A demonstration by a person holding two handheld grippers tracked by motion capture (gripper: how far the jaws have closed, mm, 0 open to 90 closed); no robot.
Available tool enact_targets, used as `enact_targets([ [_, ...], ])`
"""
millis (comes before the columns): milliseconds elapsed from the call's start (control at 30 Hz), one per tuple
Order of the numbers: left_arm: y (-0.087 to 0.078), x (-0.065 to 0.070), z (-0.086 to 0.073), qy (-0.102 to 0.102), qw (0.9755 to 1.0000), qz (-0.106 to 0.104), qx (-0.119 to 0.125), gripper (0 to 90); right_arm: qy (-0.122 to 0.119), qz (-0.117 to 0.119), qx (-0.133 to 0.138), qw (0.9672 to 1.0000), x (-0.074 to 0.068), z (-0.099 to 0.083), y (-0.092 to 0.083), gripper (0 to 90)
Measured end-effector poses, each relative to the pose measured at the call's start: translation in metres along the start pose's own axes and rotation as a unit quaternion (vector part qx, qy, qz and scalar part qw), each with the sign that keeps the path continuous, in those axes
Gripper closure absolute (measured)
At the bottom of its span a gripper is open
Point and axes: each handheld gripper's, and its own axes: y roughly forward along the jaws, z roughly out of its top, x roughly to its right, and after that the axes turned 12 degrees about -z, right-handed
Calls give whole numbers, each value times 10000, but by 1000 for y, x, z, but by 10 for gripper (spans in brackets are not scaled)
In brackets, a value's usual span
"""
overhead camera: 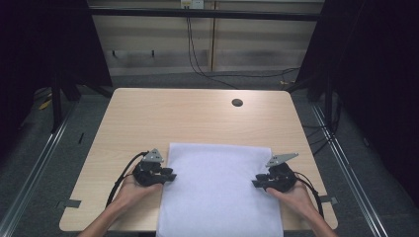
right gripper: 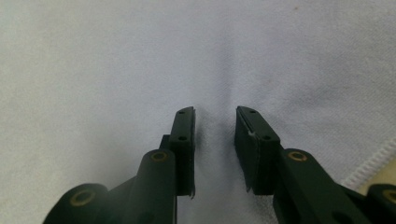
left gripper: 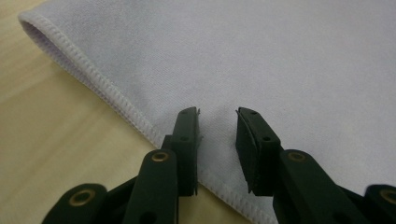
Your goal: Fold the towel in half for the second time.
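1. On the pale wooden table [overhead camera: 148, 113], a white cloth [overhead camera: 220, 187] is lying flat, covering the near middle of the top and reaching over the near edge.
2. At the cloth's left edge, the left gripper [overhead camera: 170, 175] is resting in the person's left hand [overhead camera: 132, 190], its jaws pointing inward over the stitched hem [left gripper: 112, 98].
3. Its jaws are standing apart with a gap between them, pressing on nothing; cloth is lying under and between them.
4. At the cloth's right edge, the right gripper [overhead camera: 256, 183] is sitting in the right hand [overhead camera: 294, 193], pointing inward toward the other.
5. Its jaws are likewise parted over the cloth, with a faint crease [right gripper: 219, 88] showing ahead of the gap.
6. Near the table's far edge, a dark round cable hole [overhead camera: 237, 102] is sitting well apart from the cloth.
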Motion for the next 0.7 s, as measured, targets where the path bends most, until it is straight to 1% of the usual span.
enact_targets([
  [67, -3, 9, -6, -5, 9999, -89, -47, 692, -112, 98, -52, 9999, -3, -5, -5, 685],
  [133, -5, 18, -10, 51, 9998, -189, -107, 686, -73, 193, -61, 9998, -6, -10, -10, 682],
  [167, -7, 23, -13, 45, 9996, -241, -140, 674, -62, 263, -82, 9996, -8, -12, -12, 682],
  [200, -8, 28, -15, 54, 9993, -303, -190, 661, -119, 272, -145, 9995, -11, -13, -14, 673],
  [233, -9, 35, -18, 106, 9989, -375, -247, 639, -185, 285, -180, 9993, -15, -15, -16, 671],
  [267, -11, 41, -21, 195, 9987, -363, -306, 620, -282, 257, -173, 9991, -19, -16, -18, 673],
  [300, -12, 46, -23, 166, 9987, -354, -332, 615, -321, 145, -202, 9992, -24, -18, -20, 672],
  [333, -13, 48, -25, 64, 9985, -454, -300, 613, -315, 122, -257, 9991, -29, -20, -23, 671],
  [367, -14, 49, -26, 48, 9984, -466, -309, 614, -406, 152, -245, 9988, -31, -21, -24, 669],
  [400, -16, 49, -27, 55, 9983, -486, -307, 614, -440, 213, -219, 9986, -31, -22, -25, 659],
  [433, -17, 47, -27, -31, 9981, -568, -245, 607, -330, 279, -229, 9988, -31, -23, -26, 642],
  [467, -20, 42, -24, -136, 9984, -532, -148, 588, -216, 353, -187, 9990, -29, -23, -26, 627],
  [500, -21, 40, -21, -136, 9988, -469, -68, 567, -177, 308, -85, 9993, -24, -22, -27, 605],
  [533, -24, 36, -17, -145, 9993, -358, 18, 567, -123, 245, 11, 9996, -19, -21, -28, 596],
  [567, -26, 30, -12, -227, 9992, -293, 163, 567, 4, 160, 71, 9998, -12, -18, -30, 594],
  [600, -27, 24, -7, -299, 9991, -204, 200, 565, 81, 12, 119, 9999, -3, -14, -32, 595],
  [633, -27, 18, -2, -319, 9992, -96, 213, 539, 131, -168, 154, 9997, 6, -11, -33, 591],
  [700, -23, 5, 6, -366, 9989, -22, 304, 539, 363, -158, 304, 9988, 26, -5, -33, 584],
])
